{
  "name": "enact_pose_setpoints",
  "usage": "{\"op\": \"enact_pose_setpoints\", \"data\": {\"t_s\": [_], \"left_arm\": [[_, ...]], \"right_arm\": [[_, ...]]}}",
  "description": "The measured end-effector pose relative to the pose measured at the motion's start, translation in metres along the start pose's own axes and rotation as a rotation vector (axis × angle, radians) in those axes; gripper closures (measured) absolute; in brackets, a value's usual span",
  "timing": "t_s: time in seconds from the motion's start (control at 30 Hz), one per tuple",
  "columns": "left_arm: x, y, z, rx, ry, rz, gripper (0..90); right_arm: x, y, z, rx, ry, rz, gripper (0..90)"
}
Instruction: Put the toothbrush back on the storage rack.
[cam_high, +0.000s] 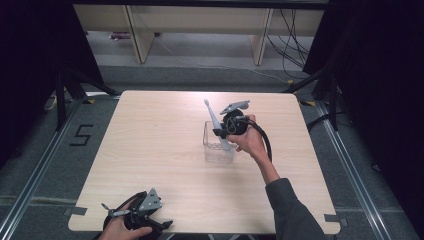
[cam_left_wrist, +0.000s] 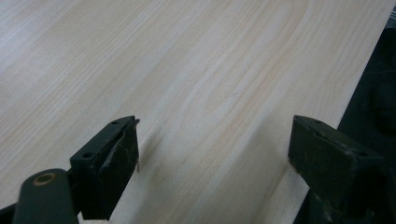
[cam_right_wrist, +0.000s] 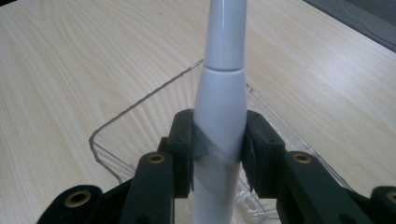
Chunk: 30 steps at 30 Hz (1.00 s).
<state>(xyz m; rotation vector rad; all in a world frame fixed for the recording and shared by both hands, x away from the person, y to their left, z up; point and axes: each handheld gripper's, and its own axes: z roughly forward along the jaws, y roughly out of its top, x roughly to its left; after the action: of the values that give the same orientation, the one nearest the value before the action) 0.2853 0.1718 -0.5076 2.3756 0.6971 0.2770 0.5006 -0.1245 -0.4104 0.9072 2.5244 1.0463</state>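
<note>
R gripper (cam_right_wrist: 218, 154) jaws pinching white toothbrush (cam_right_wrist: 220, 107), frame centre, over clear bin (cam_right_wrist: 140, 121); drop-in likely left. L gripper (cam_left_wrist: 212, 154) lower left, jaws spread, idle.

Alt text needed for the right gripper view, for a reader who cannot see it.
The right tongs are shut on a white electric toothbrush, which they hold over a clear plastic container on a light wooden table.
</note>
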Motion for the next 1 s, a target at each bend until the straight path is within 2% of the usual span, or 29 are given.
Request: {"op": "enact_pose_setpoints", "data": {"t_s": [0.03, 0.07, 0.17, 0.23, 0.27, 0.3, 0.43, 0.47, 0.5, 0.53, 0.57, 0.6, 0.63, 0.7, 0.73, 0.8, 0.87, 0.9, 0.93, 0.97, 1.0], "left_arm": [[0.000, 0.000, 0.000, -0.001, -0.001, 0.000, 15.6], [0.000, 0.000, 0.000, 0.000, -0.002, 0.001, 15.6], [0.000, 0.000, 0.000, -0.001, 0.000, -0.003, 15.5], [0.000, 0.000, 0.000, 0.000, -0.003, 0.001, 15.5], [0.000, 0.000, 0.000, -0.001, -0.002, 0.000, 15.6], [0.000, 0.000, 0.000, -0.001, -0.002, 0.000, 15.5], [0.000, 0.000, 0.000, -0.005, -0.001, -0.004, 15.5], [0.000, 0.000, 0.000, -0.006, 0.000, -0.003, 15.5], [0.000, 0.000, 0.000, -0.006, 0.000, -0.003, 15.5], [0.000, 0.000, 0.000, -0.006, -0.001, -0.003, 15.5], [0.000, 0.000, 0.000, -0.005, 0.000, -0.003, 15.5], [0.000, -0.001, 0.000, -0.001, 0.000, 0.001, 15.5], [0.000, -0.001, 0.000, -0.004, 0.001, -0.004, 15.5], [0.000, 0.000, 0.000, -0.006, 0.001, -0.005, 15.5], [0.000, 0.000, 0.000, -0.004, -0.003, -0.002, 15.5], [0.000, 0.000, 0.000, 0.003, -0.004, 0.000, 15.5], [0.000, -0.001, 0.000, 0.000, -0.001, 0.001, 15.5], [0.000, -0.001, 0.000, -0.001, 0.000, -0.001, 15.5], [0.000, -0.001, 0.000, -0.002, 0.000, -0.001, 15.5], [0.000, -0.001, 0.000, -0.002, 0.000, 0.000, 15.5], [-0.001, -0.001, 0.000, -0.005, 0.001, -0.003, 15.5]], "right_arm": [[0.002, 0.000, 0.001, 0.013, 0.004, 0.015, 66.9], [0.001, 0.001, 0.003, 0.007, -0.004, -0.004, 66.8], [0.001, 0.000, 0.008, 0.007, -0.006, -0.008, 66.9], [0.003, 0.001, 0.008, 0.039, -0.001, 0.005, 66.8], [0.004, 0.001, 0.010, 0.033, -0.004, 0.012, 66.8], [0.003, 0.001, 0.010, 0.038, -0.006, -0.007, 66.8], [0.002, 0.001, 0.015, 0.047, -0.010, -0.010, 66.8], [0.004, 0.002, 0.014, 0.068, 0.002, 0.017, 66.8], [0.003, 0.002, 0.016, 0.064, -0.002, 0.000, 66.8], [0.003, 0.002, 0.016, 0.069, 0.000, 0.007, 66.8], [0.006, 0.002, 0.017, 0.090, -0.009, 0.055, 66.8], [0.006, 0.002, 0.019, 0.072, -0.014, 0.037, 66.8], [0.005, 0.002, 0.019, 0.081, -0.007, 0.027, 66.7], [0.006, 0.002, 0.020, 0.080, -0.007, 0.054, 66.7], [0.005, 0.003, 0.022, 0.077, -0.027, 0.042, 66.7], [0.002, 0.004, 0.021, 0.083, 0.002, 0.007, 66.7], [0.003, 0.004, 0.022, 0.088, 0.005, 0.036, 66.6], [0.001, 0.004, 0.023, 0.085, 0.002, 0.025, 66.6], [0.002, 0.004, 0.022, 0.097, -0.012, 0.047, 66.6], [0.003, 0.004, 0.022, 0.115, -0.004, 0.081, 66.6], [0.003, 0.004, 0.023, 0.113, -0.008, 0.085, 66.6]]}}
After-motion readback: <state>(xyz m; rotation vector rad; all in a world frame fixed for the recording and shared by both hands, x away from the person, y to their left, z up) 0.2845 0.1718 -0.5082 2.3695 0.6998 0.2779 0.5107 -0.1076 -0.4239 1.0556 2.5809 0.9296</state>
